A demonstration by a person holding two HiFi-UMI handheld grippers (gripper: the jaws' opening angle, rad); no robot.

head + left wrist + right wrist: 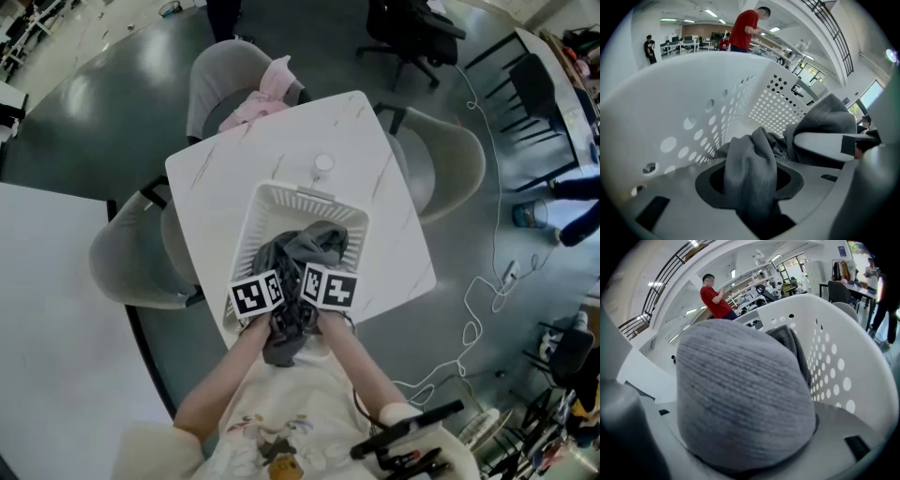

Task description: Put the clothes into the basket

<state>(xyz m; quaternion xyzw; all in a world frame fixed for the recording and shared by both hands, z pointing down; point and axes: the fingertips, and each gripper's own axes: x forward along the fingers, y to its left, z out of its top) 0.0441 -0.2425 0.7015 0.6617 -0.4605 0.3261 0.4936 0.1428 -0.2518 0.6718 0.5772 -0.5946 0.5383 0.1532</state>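
Grey clothes (314,246) heaped in white perforated basket (281,194) on marble table (225,173), one end draped over the near rim. Left gripper (752,185) inside basket by its left wall, jaws clamped on a dark fold of the clothes. Right gripper (740,437) just beside it, jaws wide apart, fat light-grey bulge of the clothes between them, basket wall at its right.

One basket (281,199). One table (234,173). Three grey chairs (131,262). One pink cloth (267,92). One heap of grey clothes (314,244) (too tangled to count pieces). Two grippers: left gripper (750,187), right gripper (740,427).
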